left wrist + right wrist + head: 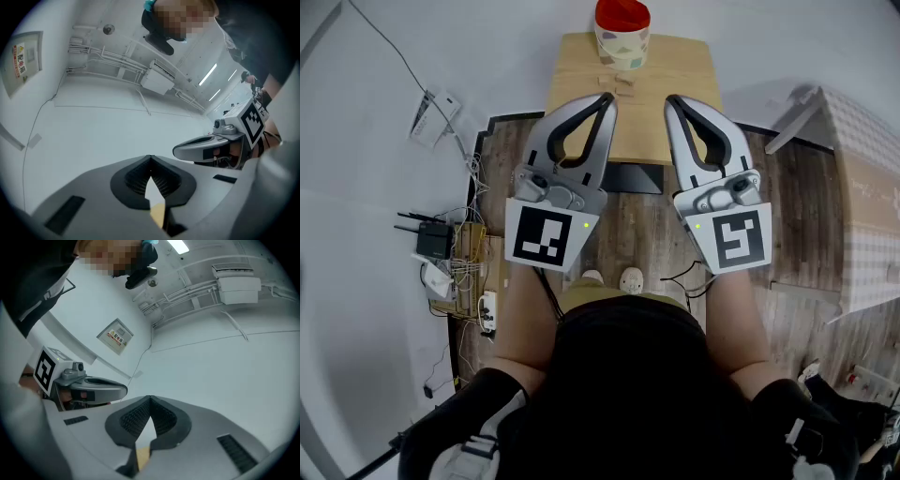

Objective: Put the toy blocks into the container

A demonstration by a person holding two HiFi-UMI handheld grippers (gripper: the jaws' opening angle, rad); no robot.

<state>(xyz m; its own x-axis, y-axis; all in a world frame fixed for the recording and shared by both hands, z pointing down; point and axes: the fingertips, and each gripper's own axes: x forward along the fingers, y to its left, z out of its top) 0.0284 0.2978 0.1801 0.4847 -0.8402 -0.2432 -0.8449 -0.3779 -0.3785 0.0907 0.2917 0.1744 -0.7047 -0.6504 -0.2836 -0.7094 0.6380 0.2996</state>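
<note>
Nothing has been picked up yet, so I think the job is just starting. The left hand-held gripper [606, 101] has its jaws pressed together with nothing between them. The right hand-held gripper [672, 101] looks just the same. Both are held up side by side in front of the person, and both look a bit up at the wall.

To do this step well, one of them should tip down and open its jaws wide before it gets close. Then it should reach out to the toy blocks [619, 84], close on one block by its flat sides, and squeeze gently so it does not pop out.

Each hand-held gripper has a smooth grey shell that curves like a loop. Its black pads [136, 180] have tiny ridges, which should help them hold on. Down below is a floor [628, 220] of dark wood boards.

Past that is the table [577, 61], flat and made of light wood. The toy blocks lie on it. They are small, pale and look like hard wood, nearly the same colour as the table, so they are easy to miss. Just behind them, at the far edge, stands the container [622, 37]. It is a round cup, pale with coloured shapes, and red inside.
</note>
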